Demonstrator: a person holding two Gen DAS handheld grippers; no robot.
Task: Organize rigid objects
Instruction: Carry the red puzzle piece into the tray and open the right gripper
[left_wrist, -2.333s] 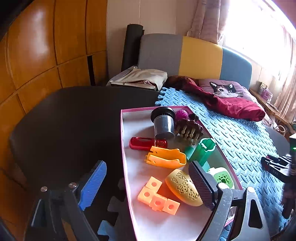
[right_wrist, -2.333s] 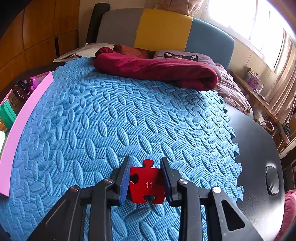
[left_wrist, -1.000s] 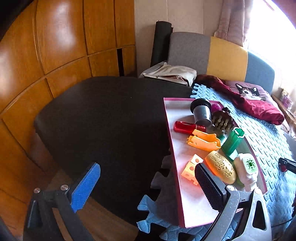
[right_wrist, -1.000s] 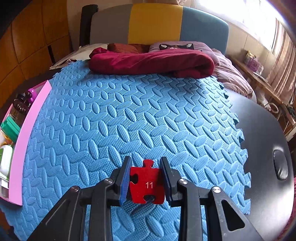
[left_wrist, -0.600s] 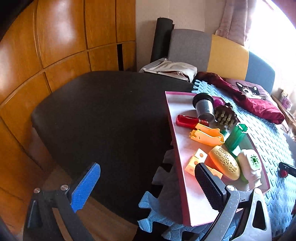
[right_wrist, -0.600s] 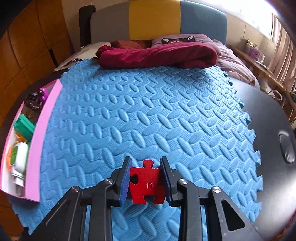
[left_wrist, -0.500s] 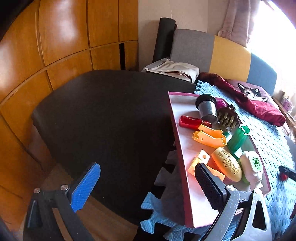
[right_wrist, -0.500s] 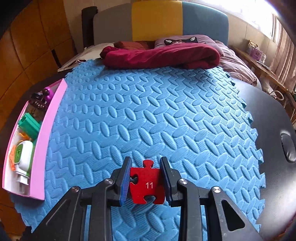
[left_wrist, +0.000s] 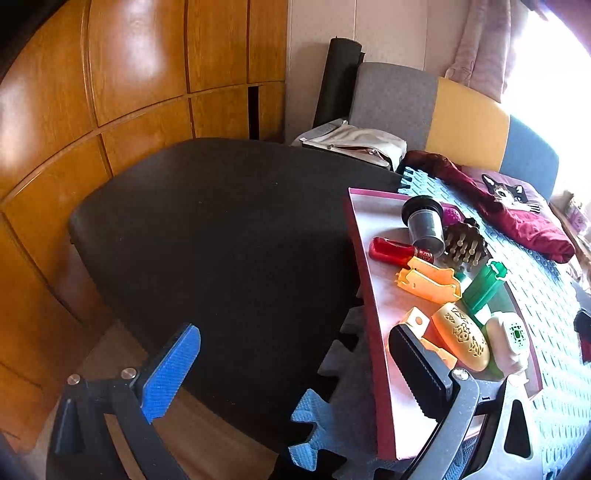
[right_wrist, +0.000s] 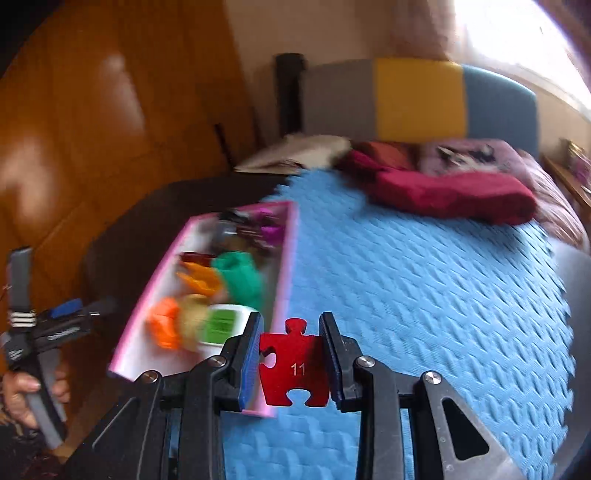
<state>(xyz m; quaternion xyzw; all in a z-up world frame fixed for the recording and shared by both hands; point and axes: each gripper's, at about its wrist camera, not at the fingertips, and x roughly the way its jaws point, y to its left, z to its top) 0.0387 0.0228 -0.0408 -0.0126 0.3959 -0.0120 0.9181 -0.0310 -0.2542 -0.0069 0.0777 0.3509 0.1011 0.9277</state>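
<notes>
One red puzzle piece (right_wrist: 293, 365), marked 11, is the item in play, and it sits low in the centre of the right wrist view, pinched flat between the two pads of the right gripper (right_wrist: 291, 354), which is clamped on its side edges. It hangs in the air above the blue foam mat (right_wrist: 424, 295), right at the near corner of the pink tray (right_wrist: 288, 258). That tray fills the left-centre of the picture, and it is crowded: an orange block (right_wrist: 164, 326), a green-and-white gadget (right_wrist: 221, 325), a green clip-like thing (right_wrist: 240, 277), all smeared by motion blur.

The step in hand reads as the carry, piece lifted and heading for the tray. What comes next, by my judgement, is to bring it over a bare patch of tray floor, lower it, then let go; the free space looks to be along the tray's left side.

Over in the left wrist view, the left gripper (left_wrist: 295, 369) hangs with its jaws spread wide and nothing between them, low in the frame over the dark table (left_wrist: 221, 229), with the tray's near end just behind its right finger.

Against the frames from a moment ago, the right view has swung hard to the left: the tray, then a sliver at the left edge, now sits near the middle, and the person's hand (right_wrist: 22, 398) holding the left gripper shows at lower left. The grip on the piece is unchanged. The left view has barely shifted.
</notes>
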